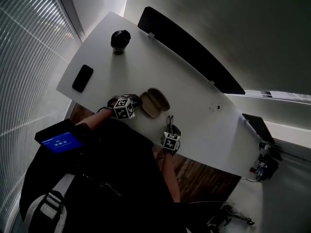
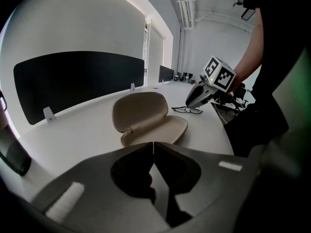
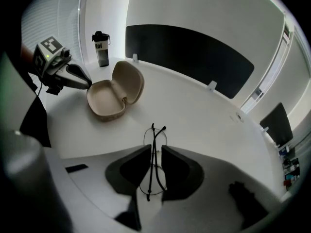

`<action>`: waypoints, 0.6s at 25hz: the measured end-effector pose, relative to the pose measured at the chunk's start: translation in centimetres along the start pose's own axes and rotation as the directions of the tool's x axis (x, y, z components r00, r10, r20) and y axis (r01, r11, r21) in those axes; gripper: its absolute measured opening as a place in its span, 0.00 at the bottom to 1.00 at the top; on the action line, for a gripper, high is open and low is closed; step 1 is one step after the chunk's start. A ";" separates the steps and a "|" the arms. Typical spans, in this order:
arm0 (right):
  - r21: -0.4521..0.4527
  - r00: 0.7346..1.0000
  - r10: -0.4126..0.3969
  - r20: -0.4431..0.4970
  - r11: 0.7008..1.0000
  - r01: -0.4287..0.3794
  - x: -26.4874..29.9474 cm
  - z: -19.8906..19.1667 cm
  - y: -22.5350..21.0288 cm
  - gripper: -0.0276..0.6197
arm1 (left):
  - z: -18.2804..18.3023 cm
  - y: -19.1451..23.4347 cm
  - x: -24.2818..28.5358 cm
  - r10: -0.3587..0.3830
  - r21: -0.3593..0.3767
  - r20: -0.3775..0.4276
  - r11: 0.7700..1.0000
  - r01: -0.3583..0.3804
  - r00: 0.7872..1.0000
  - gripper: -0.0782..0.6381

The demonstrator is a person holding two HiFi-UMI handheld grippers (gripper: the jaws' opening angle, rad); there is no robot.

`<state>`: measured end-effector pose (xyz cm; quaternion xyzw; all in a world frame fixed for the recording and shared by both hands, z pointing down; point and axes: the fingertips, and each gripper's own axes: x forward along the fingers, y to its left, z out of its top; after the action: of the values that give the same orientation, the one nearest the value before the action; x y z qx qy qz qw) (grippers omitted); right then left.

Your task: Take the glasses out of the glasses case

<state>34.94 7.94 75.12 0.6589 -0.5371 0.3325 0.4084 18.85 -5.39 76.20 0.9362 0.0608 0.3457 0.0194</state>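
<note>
Right gripper [image 3: 156, 149] pinches glasses [image 3: 154, 136] near open case [image 3: 109, 98].

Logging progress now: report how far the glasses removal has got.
Done: the glasses case lies open and empty on the table. In hand: the glasses are out, pinched in the right gripper. Left: at most setting them down and letting go. The left gripper is shut, empty.

Beige glasses case [image 3: 114, 93]; thin black-rimmed glasses [image 3: 153, 147]; plain white table [image 3: 194, 115]. Black partition [image 3: 189, 52] across upper centre, black phone [image 1: 82, 78] at left.
</note>
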 end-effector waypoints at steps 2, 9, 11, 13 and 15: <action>0.038 0.999 0.020 0.029 0.999 -0.021 -0.4 0.4 0.0 0.16 | 0.2 0.1 -0.2 0.006 0.003 0.009 1.000 -0.006 1.000 0.13; 0.318 0.945 0.001 0.327 0.942 -0.110 -4.0 4.8 -2.3 0.23 | 3.1 0.8 -0.7 0.035 0.005 0.079 0.999 -0.036 0.996 0.12; 0.356 0.912 -0.030 0.410 0.925 -0.130 -5.7 6.0 -1.8 0.22 | 4.0 0.3 -1.3 0.017 0.028 0.117 0.999 -0.021 0.993 0.12; 0.308 0.888 -0.028 0.459 0.943 -0.129 -6.4 7.4 -0.9 0.18 | 4.9 -0.2 -1.7 -0.004 0.054 0.158 0.999 -0.005 0.987 0.12; 0.240 0.872 -0.003 0.489 0.962 -0.131 -6.7 9.0 0.3 0.14 | 6.0 -0.7 -2.3 -0.030 0.063 0.201 0.998 0.018 0.979 0.12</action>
<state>33.29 2.73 65.31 0.7515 -0.5943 0.2393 0.1576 20.94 -4.97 70.08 0.9657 0.0802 0.2469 0.0010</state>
